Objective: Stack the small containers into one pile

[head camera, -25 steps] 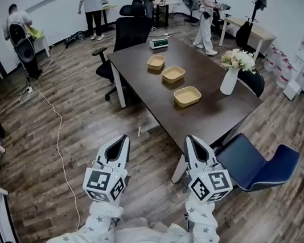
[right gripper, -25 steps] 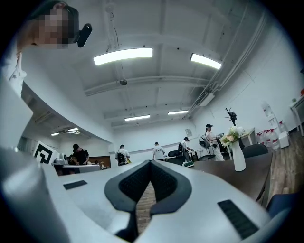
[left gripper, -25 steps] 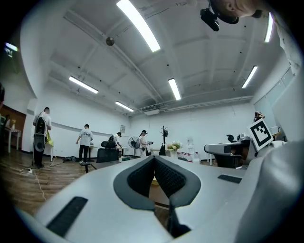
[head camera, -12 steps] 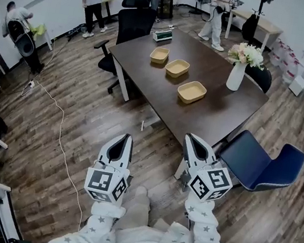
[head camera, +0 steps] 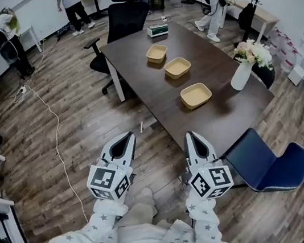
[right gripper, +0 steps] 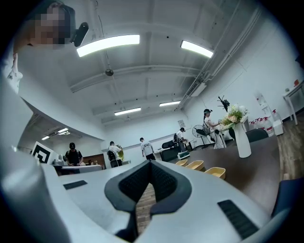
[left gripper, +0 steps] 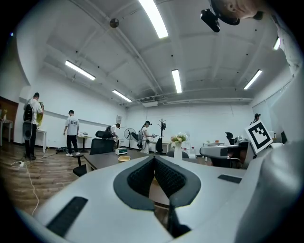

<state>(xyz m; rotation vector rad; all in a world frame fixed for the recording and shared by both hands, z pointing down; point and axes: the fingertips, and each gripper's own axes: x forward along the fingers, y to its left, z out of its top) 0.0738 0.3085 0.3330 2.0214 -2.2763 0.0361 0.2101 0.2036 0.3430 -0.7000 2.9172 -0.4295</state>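
Note:
Three shallow tan containers lie apart in a row on the dark table (head camera: pixel 222 115): a far one (head camera: pixel 156 53), a middle one (head camera: pixel 177 67) and a near one (head camera: pixel 195 95). My left gripper (head camera: pixel 128 136) and right gripper (head camera: pixel 191 137) are held over the wooden floor, short of the table's near edge, both shut with nothing in them. In the right gripper view the shut gripper (right gripper: pixel 149 164) points at the three containers (right gripper: pixel 195 164). The left gripper (left gripper: pixel 154 159) is also shut in its own view, with one container (left gripper: pixel 123 159) beyond it.
A white vase of flowers (head camera: pixel 242 74) stands on the table's right side and a small green-and-white box (head camera: pixel 157 30) at its far end. A blue chair (head camera: pixel 266 163) sits at the near right corner, a black office chair (head camera: pixel 120 20) at the far left. A cable (head camera: pixel 51 136) runs across the floor. People stand at the back.
The view has closed in on the table, so the containers sit nearer and lower in the head view. Both grippers stay shut and side by side.

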